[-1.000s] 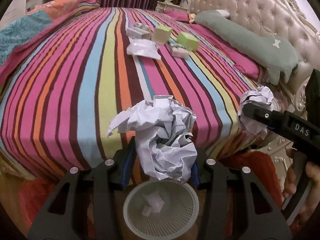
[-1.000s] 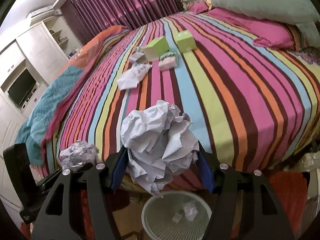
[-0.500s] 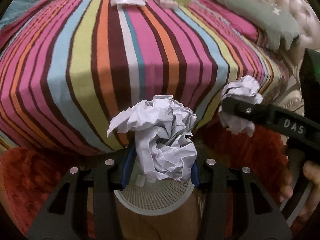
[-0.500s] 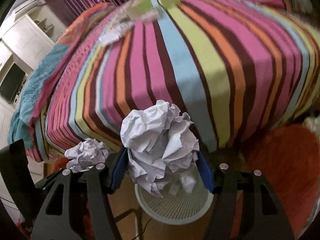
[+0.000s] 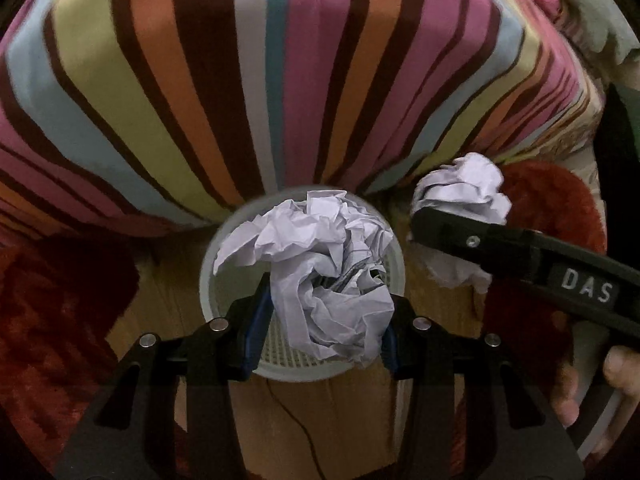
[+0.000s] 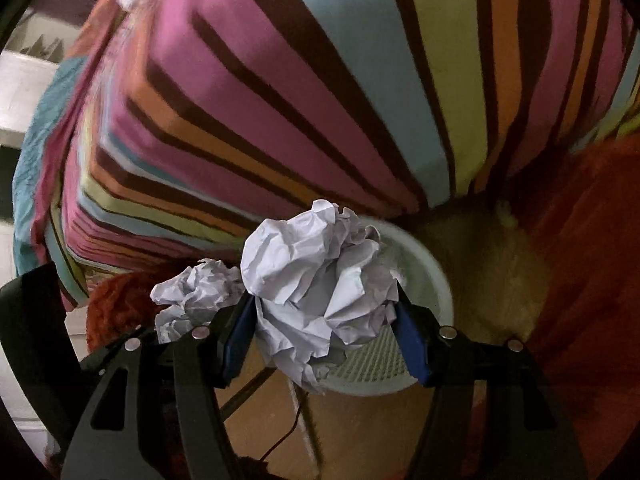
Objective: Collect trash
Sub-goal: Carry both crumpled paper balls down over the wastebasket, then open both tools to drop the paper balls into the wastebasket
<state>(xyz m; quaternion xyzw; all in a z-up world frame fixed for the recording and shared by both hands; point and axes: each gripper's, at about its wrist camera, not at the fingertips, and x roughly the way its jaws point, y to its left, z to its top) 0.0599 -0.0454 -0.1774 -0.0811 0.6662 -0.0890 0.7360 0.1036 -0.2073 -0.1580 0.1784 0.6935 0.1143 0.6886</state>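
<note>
My left gripper (image 5: 324, 316) is shut on a crumpled white paper ball (image 5: 316, 272) and holds it right above the white mesh trash basket (image 5: 212, 264) on the floor. My right gripper (image 6: 324, 328) is shut on another crumpled paper ball (image 6: 316, 280), above the same basket's (image 6: 432, 280) left part. In the left wrist view the right gripper (image 5: 520, 248) reaches in from the right with its paper ball (image 5: 464, 192). In the right wrist view the left gripper's paper ball (image 6: 196, 292) shows at the left.
The bed's striped cover (image 5: 280, 72) hangs down just behind the basket. Red shaggy rugs (image 5: 52, 312) lie on the wooden floor (image 5: 320, 420) on both sides. A thin dark cable (image 5: 296, 428) runs across the floor in front of the basket.
Both grippers have tilted down and moved over the basket, still holding their paper balls. The bed top with its boxes and papers has left the view.
</note>
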